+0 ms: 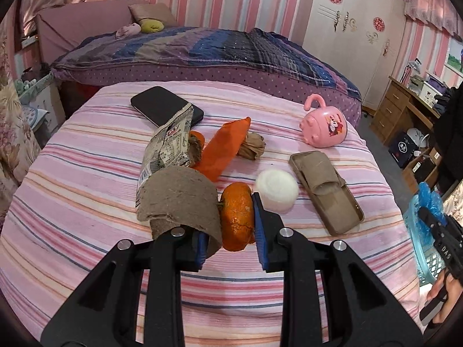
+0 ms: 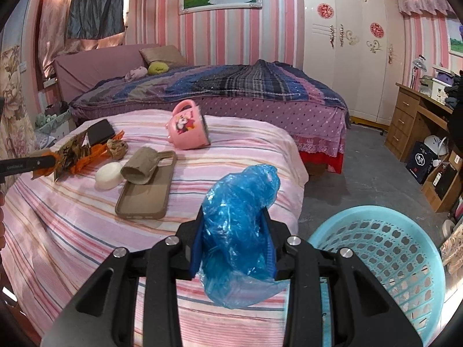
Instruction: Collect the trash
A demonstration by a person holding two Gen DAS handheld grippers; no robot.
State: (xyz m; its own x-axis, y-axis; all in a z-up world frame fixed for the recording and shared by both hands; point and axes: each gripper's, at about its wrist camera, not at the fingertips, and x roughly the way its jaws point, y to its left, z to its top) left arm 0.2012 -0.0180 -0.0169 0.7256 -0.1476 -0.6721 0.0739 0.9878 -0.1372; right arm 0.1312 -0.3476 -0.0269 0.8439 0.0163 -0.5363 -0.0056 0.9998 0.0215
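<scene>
Trash sits in both grippers at this moment. Low in the centre of the left wrist view, the left gripper (image 1: 231, 231) has its jaws closed on an orange peel (image 1: 238, 217), and a curved scrap of brown cardboard (image 1: 179, 202) rides over its left finger, though whether that scrap is truly pinched or only caught there I cannot tell. Low in the centre of the right wrist view, the right gripper (image 2: 234, 245) is clamped on a crumpled blue plastic bag (image 2: 240, 217), whose loose tail hangs below the fingers. At the lower right of that view stands a light blue basket (image 2: 385, 248), just beside the gripper, and carrying the bag so near it suggests the bag is meant to go in there. More litter lies on the pink striped cover (image 1: 86, 231) above the left gripper: a printed snack wrapper (image 1: 170, 147), an orange wrapper (image 1: 225, 144) and a brown paper wad (image 1: 253, 146), bunched together. To their right lies a white round lump (image 1: 277, 190), just beside a phone case (image 1: 327, 193) with a cardboard tube resting in it. A dark phone (image 1: 162, 105) and a tipped pink mug (image 1: 324, 128), toward the top of the cover, look like belongings to leave alone.
</scene>
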